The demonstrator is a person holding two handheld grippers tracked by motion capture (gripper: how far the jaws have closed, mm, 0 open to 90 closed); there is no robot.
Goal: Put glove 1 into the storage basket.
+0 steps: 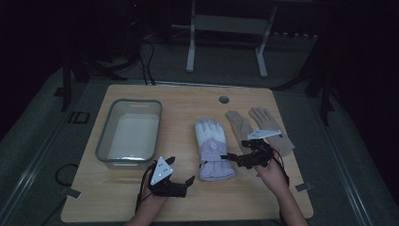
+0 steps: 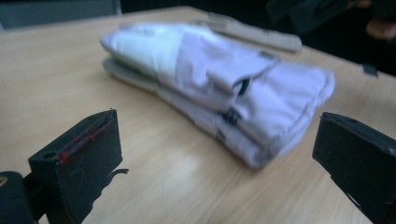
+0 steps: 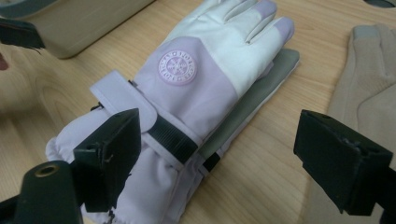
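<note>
A pair of lavender and white ski gloves point(image 1: 212, 147) lies stacked in the middle of the wooden table, cuffs toward the person. My left gripper point(image 1: 188, 183) rests low on the table just left of the cuffs, pointing right at them. In the left gripper view its jaws point(image 2: 219, 135) stand wide apart, with the gloves point(image 2: 210, 70) a short way ahead of them. My right gripper point(image 1: 230, 159) points left at the cuff from the other side. In the right gripper view it point(image 3: 219, 135) is open astride the strapped cuff of the gloves point(image 3: 205, 84), and its pads do not press on it.
A clear plastic bin point(image 1: 106, 136) stands on the left of the table; its corner point(image 3: 79, 23) shows beyond the gloves. A pair of tan knit gloves point(image 1: 259, 129) lies flat at the right, close to my right gripper. A round cable hole point(image 1: 224, 99) sits near the far edge.
</note>
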